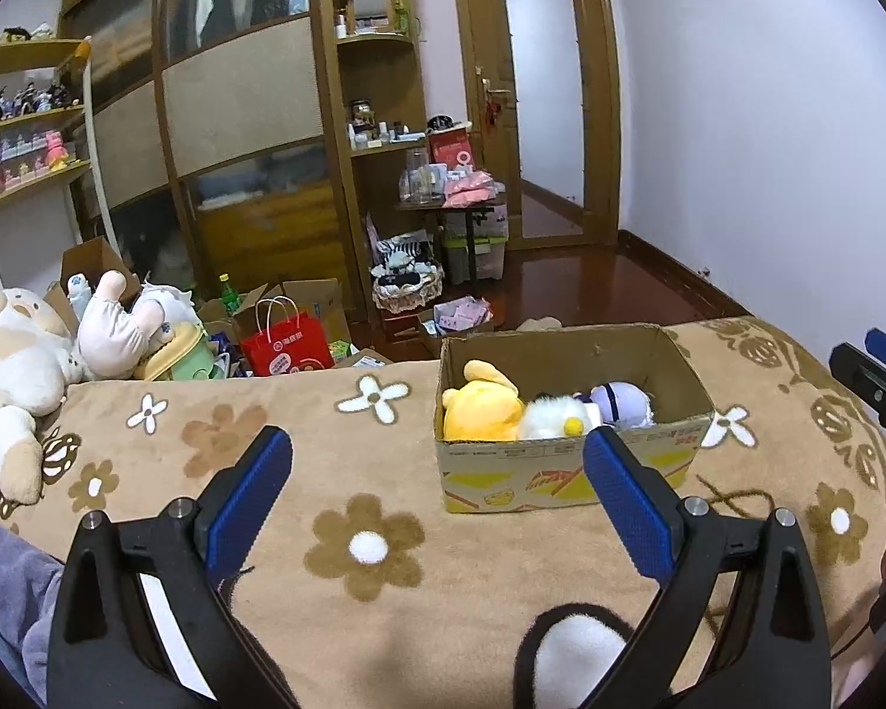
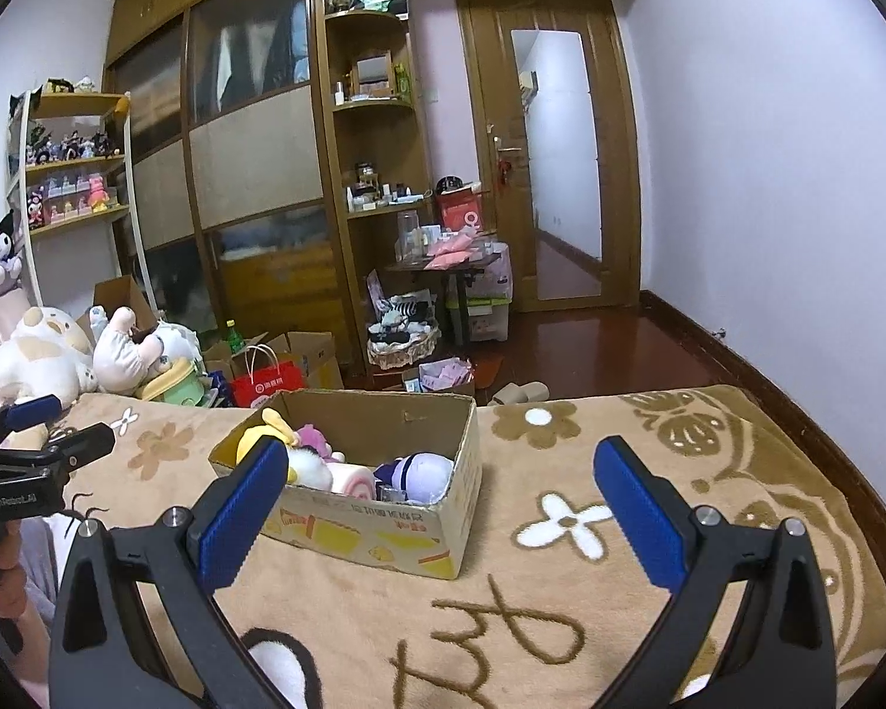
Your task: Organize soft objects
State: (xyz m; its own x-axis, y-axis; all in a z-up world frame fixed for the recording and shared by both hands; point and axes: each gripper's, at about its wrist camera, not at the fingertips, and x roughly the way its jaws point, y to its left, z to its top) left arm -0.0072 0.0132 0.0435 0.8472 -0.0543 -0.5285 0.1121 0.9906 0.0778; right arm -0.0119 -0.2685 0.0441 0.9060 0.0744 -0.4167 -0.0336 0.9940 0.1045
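Inside, cardboard box (image 2: pixel 384 419) holds plush toys – yellow plush (image 1: pixel 481 402), white plush (image 1: pixel 552 416)

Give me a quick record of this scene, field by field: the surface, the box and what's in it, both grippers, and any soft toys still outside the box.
surface: flower-patterned blanket
box: open cardboard box standing on the blanket
in box: yellow plush, white plush, purple-and-white plush, pink plush, pink roll
left gripper: open, empty, over the blanket
right gripper: open, empty, facing the box
outside box: big white-and-tan plush at the blanket's far left edge
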